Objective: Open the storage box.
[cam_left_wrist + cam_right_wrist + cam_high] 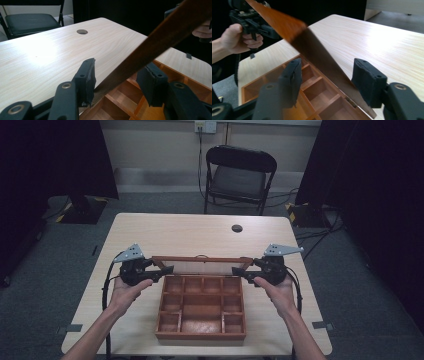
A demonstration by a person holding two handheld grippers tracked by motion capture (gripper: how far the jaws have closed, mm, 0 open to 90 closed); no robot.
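Note:
A wooden box (200,336) with several compartments sits on the near half of the table, its hinged lid (200,265) raised at the far side. My left gripper (167,271) is at the lid's left end and my right gripper (239,271) at its right end. In the left gripper view the jaws of my left gripper (120,75) stand apart, with the lid's edge (160,42) running between them above the compartments (120,100). My right gripper (327,72) straddles the lid (312,47) with gaps on both sides. Both are open.
The light wooden table (190,235) has a round cable hole (237,228) near its far edge. A black folding chair (240,175) stands behind the table. Cables lie on the grey floor at the right. Dark curtains hang on both sides.

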